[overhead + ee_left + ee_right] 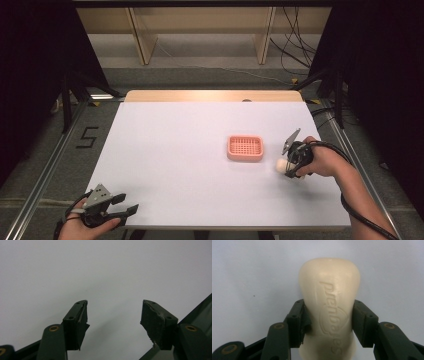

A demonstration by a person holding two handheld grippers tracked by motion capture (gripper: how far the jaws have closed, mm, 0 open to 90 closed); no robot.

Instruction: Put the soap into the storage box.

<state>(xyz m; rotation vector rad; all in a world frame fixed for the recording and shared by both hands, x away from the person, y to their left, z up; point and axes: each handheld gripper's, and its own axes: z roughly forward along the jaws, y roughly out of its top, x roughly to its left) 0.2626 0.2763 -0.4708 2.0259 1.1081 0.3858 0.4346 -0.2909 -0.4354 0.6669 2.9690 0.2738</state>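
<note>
**Soap gripped, dish still empty**

We work on a wide white table top (190, 165). On it, right of centre, sits the pink rectangular plastic soap dish with a slotted grid floor (245, 148), and nothing lies in it yet. Our right gripper (286, 166) is just right of the dish, with its jaws pressed on both flanks of a cream, oblong bar of soap with embossed lettering (329, 305). We judge the pick done; the carry over the dish and the set-down are left. Our left gripper (113, 313) rests at the near left corner, jaws spread wide with nothing between them.

The bar's long axis runs along the jaws, its rounded free end pointing away from the hand, toward the table's left in the high view.
</note>
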